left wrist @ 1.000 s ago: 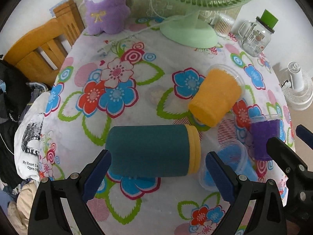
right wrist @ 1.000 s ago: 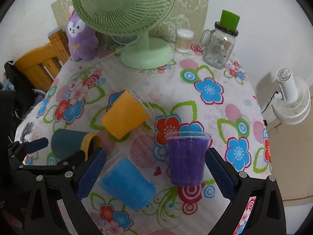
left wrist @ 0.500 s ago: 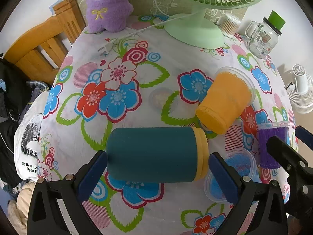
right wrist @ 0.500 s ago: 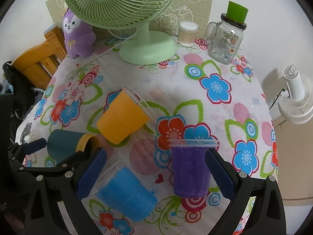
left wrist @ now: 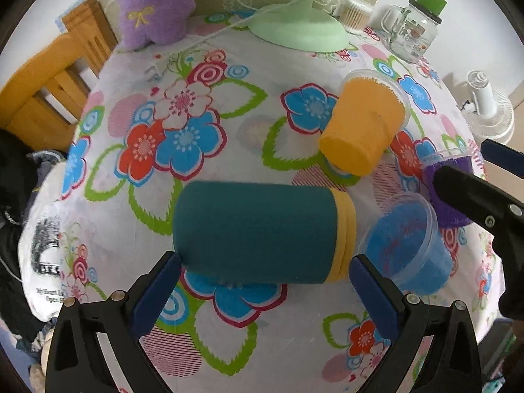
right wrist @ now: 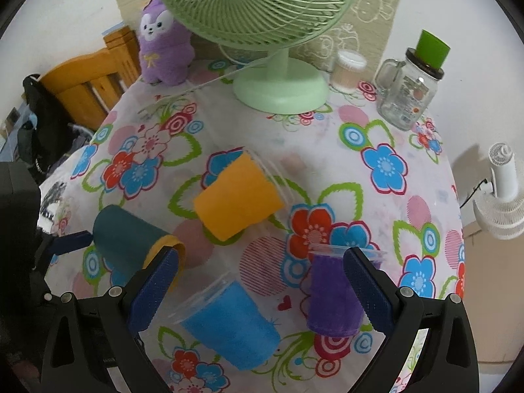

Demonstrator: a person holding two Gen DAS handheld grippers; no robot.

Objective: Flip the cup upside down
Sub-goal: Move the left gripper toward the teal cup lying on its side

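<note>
Where the left wrist view looks down, the left claw (left wrist: 262,291) stands spread wide at the bottom of the frame, its blue pads flanking a teal cup (left wrist: 255,232) without touching it. That cup lies on its side across the middle of the frame, a long soft-looking cylinder with a yellow band at its right end. Right of it a blue cup (left wrist: 409,245) of clear plastic with a fuzzy blue lining lies tipped, mouth toward the camera. An orange cup (left wrist: 363,124), same clear shell and felt-like sleeve, lies tilted at upper right. A purple cup (left wrist: 448,193) peeks out at the right edge behind the black arm of the right claw (left wrist: 484,183). All rest on the counter (left wrist: 229,104), covered by a glossy floral cloth. A plush purple toy (left wrist: 154,3) sits at the top left, a pale green fan base (left wrist: 298,29) at the top centre.

Seen from the right wrist, the right claw (right wrist: 262,291) is likewise spread, holding nothing. The purple cup (right wrist: 330,291) stands upright, rim up, just inside the right pad at lower right. The blue cup (right wrist: 229,321) lies between the pads at lower centre. The orange cup (right wrist: 239,203) lies mid-frame, and the teal cup (right wrist: 131,242) at the left. A ribbed green fan (right wrist: 255,3) fills the top, a glass jar (right wrist: 409,95) with a green lid stands at upper right.
</note>
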